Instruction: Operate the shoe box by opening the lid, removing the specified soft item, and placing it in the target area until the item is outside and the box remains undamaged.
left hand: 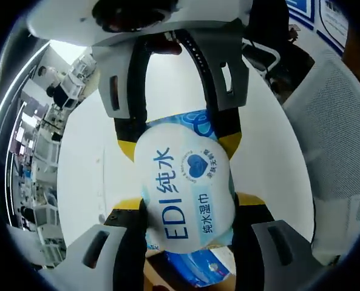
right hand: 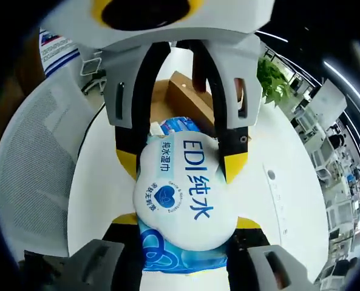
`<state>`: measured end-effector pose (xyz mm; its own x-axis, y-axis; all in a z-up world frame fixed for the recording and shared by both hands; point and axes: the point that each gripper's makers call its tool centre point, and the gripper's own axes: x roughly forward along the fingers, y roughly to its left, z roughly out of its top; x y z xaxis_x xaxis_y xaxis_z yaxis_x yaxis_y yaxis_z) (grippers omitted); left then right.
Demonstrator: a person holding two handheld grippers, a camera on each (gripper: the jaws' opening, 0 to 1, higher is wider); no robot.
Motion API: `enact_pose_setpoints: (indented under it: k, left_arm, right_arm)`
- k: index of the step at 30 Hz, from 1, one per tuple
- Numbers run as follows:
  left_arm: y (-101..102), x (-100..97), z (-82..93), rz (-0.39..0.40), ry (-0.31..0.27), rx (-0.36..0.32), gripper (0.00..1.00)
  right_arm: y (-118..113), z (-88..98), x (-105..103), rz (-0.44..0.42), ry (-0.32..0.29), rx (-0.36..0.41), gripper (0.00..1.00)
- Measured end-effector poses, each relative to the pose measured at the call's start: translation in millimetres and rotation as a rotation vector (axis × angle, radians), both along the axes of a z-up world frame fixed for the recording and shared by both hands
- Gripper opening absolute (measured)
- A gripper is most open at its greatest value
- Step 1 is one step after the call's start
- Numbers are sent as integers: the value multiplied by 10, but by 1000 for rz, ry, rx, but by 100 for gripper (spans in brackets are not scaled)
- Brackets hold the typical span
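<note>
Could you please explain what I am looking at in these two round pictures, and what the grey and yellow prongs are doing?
No robot arm here: a person holds a two-jaw gripper in each hand, and a fisheye camera rides on each.

In the left gripper view, the left gripper rises from the bottom and the right gripper reaches in from above. The right gripper view mirrors this. Both sets of grey, yellow-tipped jaws pinch one soft white and blue pack of wet wipes, held above a white round table.

Behind it, in the right gripper view, stands an open brown cardboard shoe box. A grey mesh office chair is beside the table.
</note>
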<state>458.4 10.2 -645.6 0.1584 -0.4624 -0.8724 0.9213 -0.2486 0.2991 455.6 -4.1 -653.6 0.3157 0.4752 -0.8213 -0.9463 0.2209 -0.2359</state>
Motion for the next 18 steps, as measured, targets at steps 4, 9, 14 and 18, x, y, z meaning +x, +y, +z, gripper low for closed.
enact_pose_setpoints:
  k: [4,9,14,18]
  left_arm:
    - [-96,47,-8,-7,1,-2,56]
    - [-156,122,-5,-18,-2,5,56]
    - [-186,161,-33,-15,5,4,56]
    - [-202,202,-55,-15,8,6,56]
  right_arm:
    - [-97,-6,43,-5,1,-3,51]
    - [-164,-12,125,-19,-1,10,51]
    - [-193,-51,192,-15,7,5,51]
    - [-213,-75,244,-16,8,5,51]
